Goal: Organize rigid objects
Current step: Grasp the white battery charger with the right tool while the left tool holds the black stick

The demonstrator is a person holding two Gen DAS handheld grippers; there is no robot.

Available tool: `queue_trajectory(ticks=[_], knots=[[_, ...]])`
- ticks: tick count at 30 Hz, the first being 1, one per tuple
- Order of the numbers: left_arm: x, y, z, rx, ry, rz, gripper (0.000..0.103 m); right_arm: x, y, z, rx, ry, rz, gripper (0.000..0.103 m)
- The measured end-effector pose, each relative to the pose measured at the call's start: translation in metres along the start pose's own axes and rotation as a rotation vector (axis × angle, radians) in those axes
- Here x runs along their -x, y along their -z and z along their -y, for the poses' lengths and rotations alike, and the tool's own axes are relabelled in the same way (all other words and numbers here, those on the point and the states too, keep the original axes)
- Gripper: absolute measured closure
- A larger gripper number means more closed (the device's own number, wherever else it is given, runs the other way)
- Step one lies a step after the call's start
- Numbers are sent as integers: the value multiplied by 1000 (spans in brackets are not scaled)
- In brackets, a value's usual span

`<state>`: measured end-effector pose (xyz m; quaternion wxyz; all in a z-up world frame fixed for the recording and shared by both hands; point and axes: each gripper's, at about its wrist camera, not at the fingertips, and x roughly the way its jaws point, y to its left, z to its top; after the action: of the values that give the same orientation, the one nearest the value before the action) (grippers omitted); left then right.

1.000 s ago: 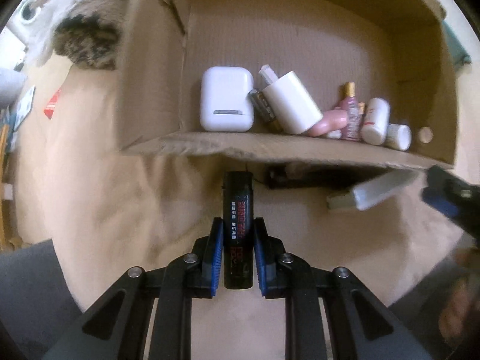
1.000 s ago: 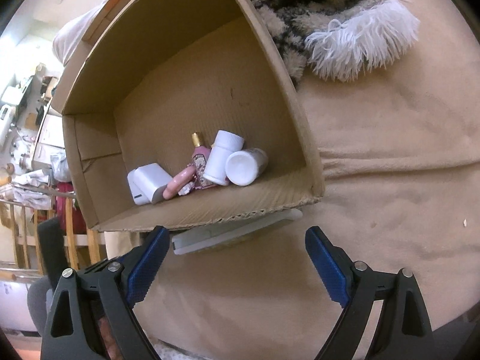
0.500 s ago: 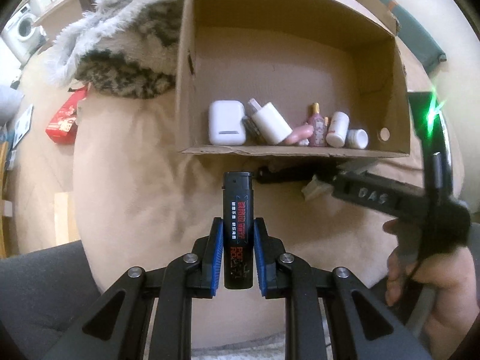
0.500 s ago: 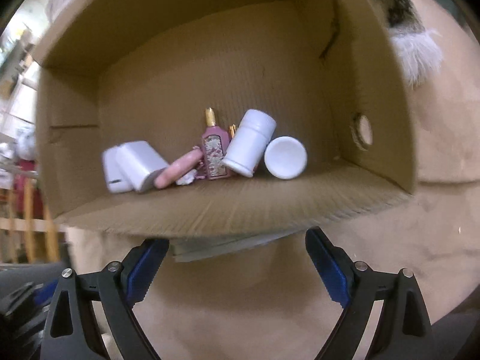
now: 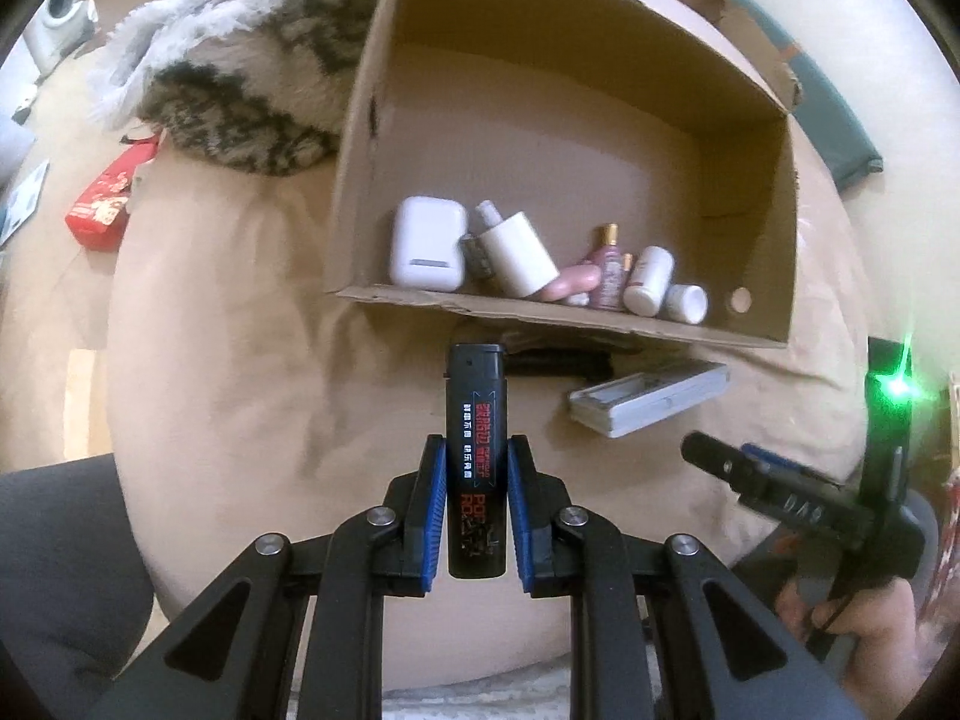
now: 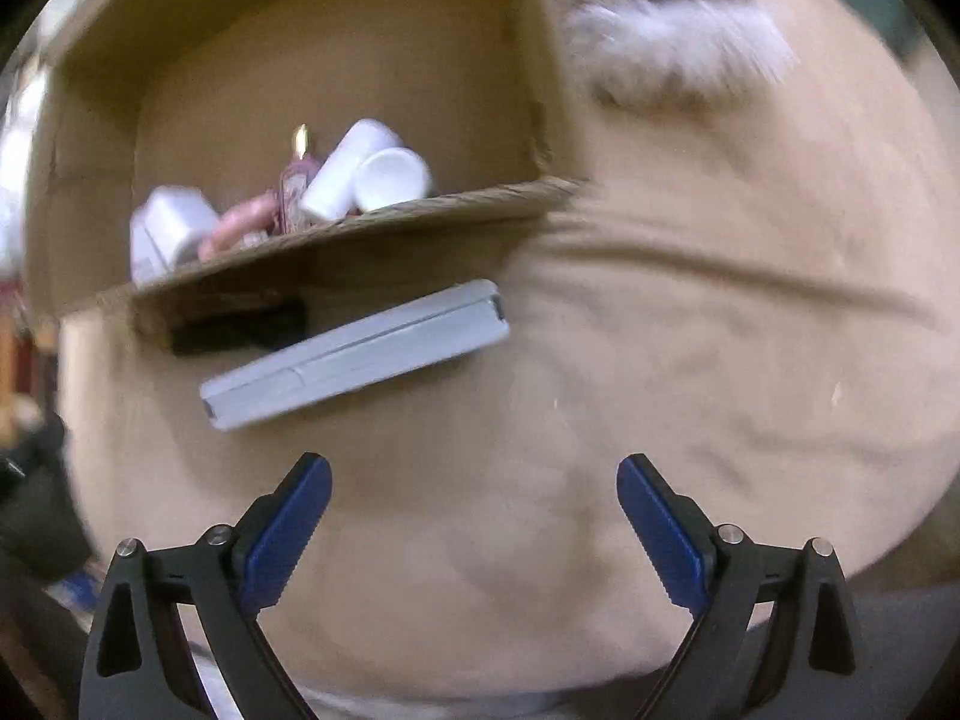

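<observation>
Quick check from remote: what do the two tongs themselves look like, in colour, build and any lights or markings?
Both tongs, left and right, share one build: black angular linkage arms with silver rivets, tipped by blue ribbed pads. Seen from the left wrist view, the right unit has a black body with faint lettering, a green light, and a bare hand on its grip.

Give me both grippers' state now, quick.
Left gripper: closed on the black lighter.
Right gripper: open, holding nothing.

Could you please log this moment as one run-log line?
left gripper: shut on black lighter | right gripper: open, empty | brown cardboard box: partly filled | flat grey case: outside box
</observation>
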<state>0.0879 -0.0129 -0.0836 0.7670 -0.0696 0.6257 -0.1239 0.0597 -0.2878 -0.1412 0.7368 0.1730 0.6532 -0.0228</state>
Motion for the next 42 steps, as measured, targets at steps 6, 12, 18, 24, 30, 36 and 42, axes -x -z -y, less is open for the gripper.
queue_trajectory(ticks=[6, 12, 18, 24, 30, 36, 42], knots=[[-1, -1, -8, 24, -6, -2, 86, -15, -6, -11, -119, -153, -25, 1], [1, -2, -15, 50, -2, 3, 86, -40, -6, 5, -329, -266, -10, 1], [0, 1, -5, 16, 9, -3, 86, -36, 5, 28, -462, -326, 65, 4], [-2, 3, -4, 6, -6, 2, 86, -35, -5, -9, -239, -34, 103, 9], [-3, 1, -13, 51, 0, -6, 86, -23, 3, -10, -76, 1, 118, 43], [-3, 1, -6, 22, -4, -4, 86, -24, 2, -35, 245, 63, -70, 51], [-8, -1, -11, 20, -66, -4, 86, -32, 3, -40, 187, 88, -34, 44]])
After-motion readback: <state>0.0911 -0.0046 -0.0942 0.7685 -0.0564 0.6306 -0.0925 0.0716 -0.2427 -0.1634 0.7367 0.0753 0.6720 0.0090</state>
